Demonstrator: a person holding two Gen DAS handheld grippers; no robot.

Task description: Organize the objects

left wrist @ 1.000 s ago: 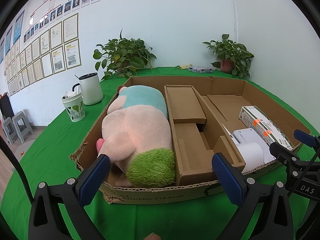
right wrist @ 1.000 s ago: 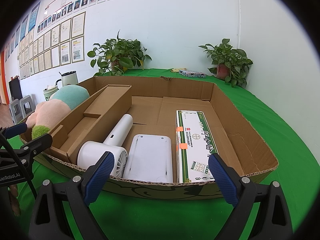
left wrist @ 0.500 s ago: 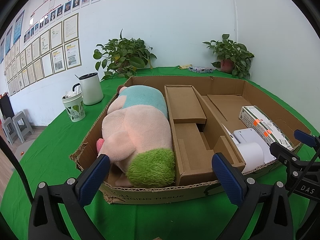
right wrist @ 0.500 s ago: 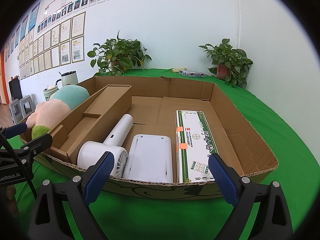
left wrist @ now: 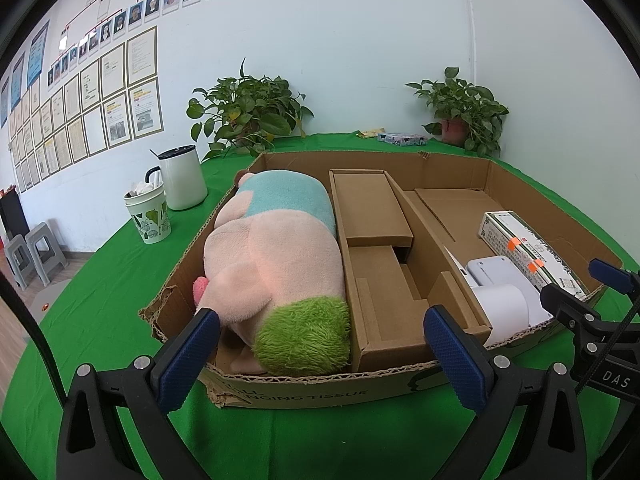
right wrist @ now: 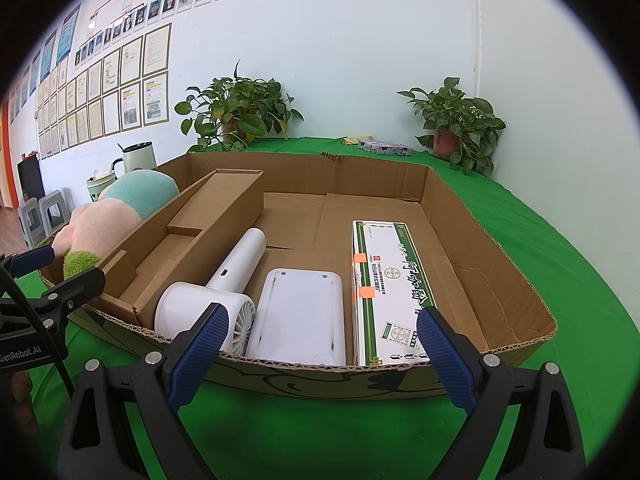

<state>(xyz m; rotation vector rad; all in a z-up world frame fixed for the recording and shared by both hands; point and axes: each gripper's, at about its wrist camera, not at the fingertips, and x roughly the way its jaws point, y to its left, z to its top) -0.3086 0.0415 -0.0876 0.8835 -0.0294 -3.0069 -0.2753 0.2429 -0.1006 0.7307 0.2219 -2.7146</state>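
Over the near edge of the box [right wrist: 516, 276], you are holding both grippers spread apart and empty: the left gripper [left wrist: 320, 344] facing the plush [left wrist: 276, 264], the right gripper [right wrist: 320, 344] facing the fan [right wrist: 216, 296], the white pad [right wrist: 300, 320] and the carton [right wrist: 388, 280]. Everything is lying packed already, so the sorting is looking nearly finished. If you are reaching in again, be lifting clear of the cardboard rim first.
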